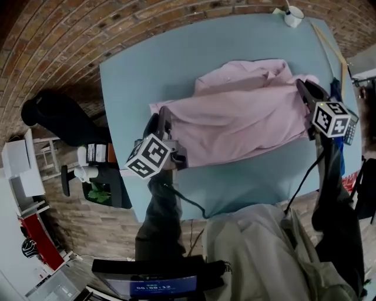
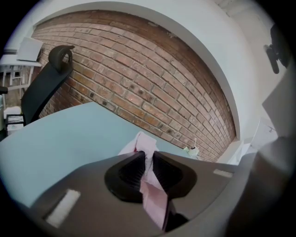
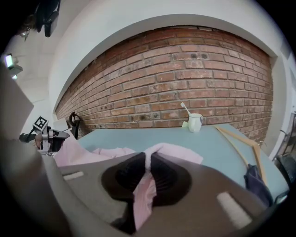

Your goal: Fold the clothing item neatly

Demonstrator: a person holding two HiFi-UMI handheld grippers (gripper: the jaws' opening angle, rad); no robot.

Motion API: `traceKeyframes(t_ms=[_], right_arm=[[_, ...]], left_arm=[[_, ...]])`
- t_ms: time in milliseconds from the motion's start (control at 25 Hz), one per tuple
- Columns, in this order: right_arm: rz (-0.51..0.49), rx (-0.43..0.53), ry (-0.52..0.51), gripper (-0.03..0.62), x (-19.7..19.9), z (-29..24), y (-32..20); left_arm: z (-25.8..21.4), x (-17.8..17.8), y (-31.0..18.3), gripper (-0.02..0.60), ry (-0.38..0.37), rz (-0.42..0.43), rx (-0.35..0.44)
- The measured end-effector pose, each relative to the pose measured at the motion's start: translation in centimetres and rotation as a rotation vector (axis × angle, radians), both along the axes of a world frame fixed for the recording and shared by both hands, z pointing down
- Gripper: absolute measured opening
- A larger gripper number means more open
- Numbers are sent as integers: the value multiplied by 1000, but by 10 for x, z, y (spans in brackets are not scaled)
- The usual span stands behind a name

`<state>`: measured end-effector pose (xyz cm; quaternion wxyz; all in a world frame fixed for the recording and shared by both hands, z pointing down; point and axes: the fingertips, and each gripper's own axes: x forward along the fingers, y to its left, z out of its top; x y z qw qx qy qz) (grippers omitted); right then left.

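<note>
A pale pink shirt (image 1: 241, 114) lies partly folded across the light blue table (image 1: 147, 76), its near part lifted and stretched between the two grippers. My left gripper (image 1: 163, 126) is shut on the shirt's left edge; in the left gripper view pink cloth (image 2: 147, 159) is pinched between the black pads. My right gripper (image 1: 305, 94) is shut on the shirt's right edge near the table's right side; the right gripper view shows the cloth (image 3: 147, 185) clamped in its jaws. The far part of the shirt (image 3: 115, 152) rests bunched on the table.
A white cup with a stick in it (image 1: 292, 16) stands at the table's far right corner. A wooden hanger (image 1: 332, 50) lies along the right edge beside a dark blue item (image 3: 256, 180). A black office chair (image 1: 59, 120) stands left of the table. A brick wall (image 3: 185, 83) backs it.
</note>
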<state>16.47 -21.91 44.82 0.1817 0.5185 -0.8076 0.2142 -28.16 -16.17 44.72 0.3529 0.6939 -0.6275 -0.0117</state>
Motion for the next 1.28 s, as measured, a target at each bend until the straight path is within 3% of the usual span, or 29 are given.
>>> traceKeyframes(t_ms=[320,520,680,720,800,880,960,1080,1160,1280], right_arm=[[-23,-5,57,41,-16,23,-14],[-30,-1,91,41,-16,32,-26],[-1,-42,185,52,-9,60,-32],[12,-58,205,61,-6,68,-31],[43,-86,204,91,3,77,-27],[75,-97,162,133,14,72,-18],[110,-86,104,133,30,54,-6],[233,2,-22,133,62,6,23],[320,23,-139,109,72,-15,53],[348,-132,-331,104,43,13,110]], left_arm=[[29,-8,-15,61,4,-10,-26],[37,-12,-22,63,-30,-13,-33],[50,-12,-27,74,-25,-6,-50],[54,-11,-27,110,-26,-1,-62],[61,-13,-19,276,-36,19,-90],[62,-22,-3,353,-51,28,-114],[57,-42,22,364,-69,-7,-123],[46,-53,70,342,-74,-44,-133],[46,-28,106,257,-47,7,-173],[61,31,157,260,95,52,-284]])
